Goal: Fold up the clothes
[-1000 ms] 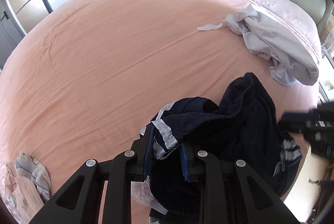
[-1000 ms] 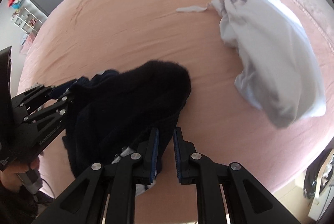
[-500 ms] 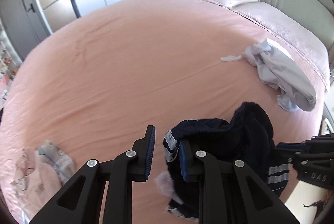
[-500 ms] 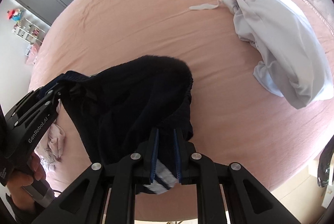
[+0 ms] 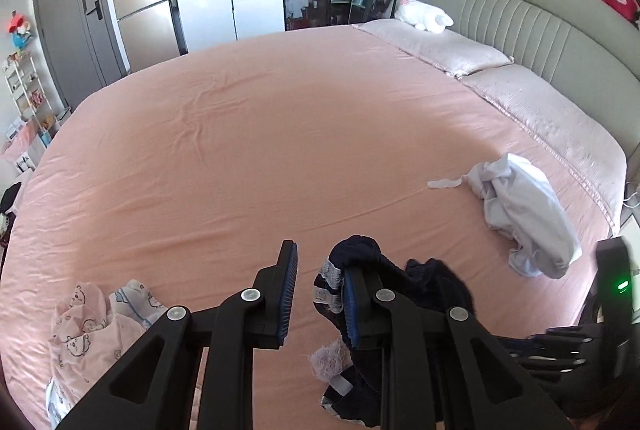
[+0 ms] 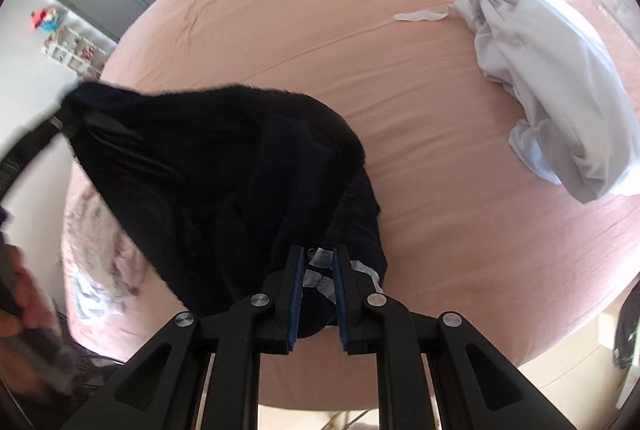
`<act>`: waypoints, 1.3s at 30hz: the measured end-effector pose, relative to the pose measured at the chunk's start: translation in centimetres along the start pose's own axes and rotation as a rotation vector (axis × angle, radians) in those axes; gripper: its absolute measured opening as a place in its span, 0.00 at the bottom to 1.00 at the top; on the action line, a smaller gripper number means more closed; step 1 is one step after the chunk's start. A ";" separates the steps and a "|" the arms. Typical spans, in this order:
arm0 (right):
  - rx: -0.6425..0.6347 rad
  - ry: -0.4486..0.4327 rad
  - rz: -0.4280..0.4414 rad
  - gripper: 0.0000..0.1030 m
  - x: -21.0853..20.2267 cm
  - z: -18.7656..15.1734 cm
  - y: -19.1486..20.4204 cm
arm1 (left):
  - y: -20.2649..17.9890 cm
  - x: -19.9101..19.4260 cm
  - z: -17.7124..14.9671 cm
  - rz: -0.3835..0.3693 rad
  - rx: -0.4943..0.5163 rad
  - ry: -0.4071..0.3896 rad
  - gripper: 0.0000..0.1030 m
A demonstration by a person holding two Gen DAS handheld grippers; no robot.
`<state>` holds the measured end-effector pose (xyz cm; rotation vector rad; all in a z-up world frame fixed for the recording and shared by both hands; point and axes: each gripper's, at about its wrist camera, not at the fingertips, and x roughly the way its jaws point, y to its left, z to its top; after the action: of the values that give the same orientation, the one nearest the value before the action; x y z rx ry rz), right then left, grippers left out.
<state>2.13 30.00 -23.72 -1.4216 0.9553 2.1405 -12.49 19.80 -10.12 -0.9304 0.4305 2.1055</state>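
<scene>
Lifted since a second ago, the navy garment [image 6: 224,181] now hangs clear of the pink bed [image 5: 280,133] instead of lying heaped on it — stretched between both tools above the bed's near edge. The right gripper [image 6: 316,290] pinches its striped hem; the left gripper [image 5: 318,294] shows a gap, with cloth caught only against its right finger, so I cannot tell if that grip is firm. Best to draw the hands apart evenly, letting it drop flat short of the white garment [image 5: 524,213] further up the bed.
</scene>
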 end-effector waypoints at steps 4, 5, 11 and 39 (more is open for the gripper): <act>-0.002 0.011 -0.008 0.13 1.1 0.2 0.3 | -0.6 -1.8 0.4 -0.012 0.003 -0.028 0.18; -0.001 0.014 -0.005 0.13 1.2 0.3 0.4 | -0.7 -2.2 0.5 -0.015 0.009 -0.035 0.18; -0.066 -0.002 -0.053 0.13 1.8 0.5 1.0 | -1.5 -2.9 0.8 -0.011 0.028 -0.048 0.18; 0.004 0.054 0.070 0.05 2.5 1.5 -4.1 | -0.8 -3.9 -0.1 0.049 0.024 -0.050 0.18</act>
<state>2.80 33.74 -26.98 -1.4716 1.0441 2.1581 -10.15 18.28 -7.30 -0.8594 0.4561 2.1580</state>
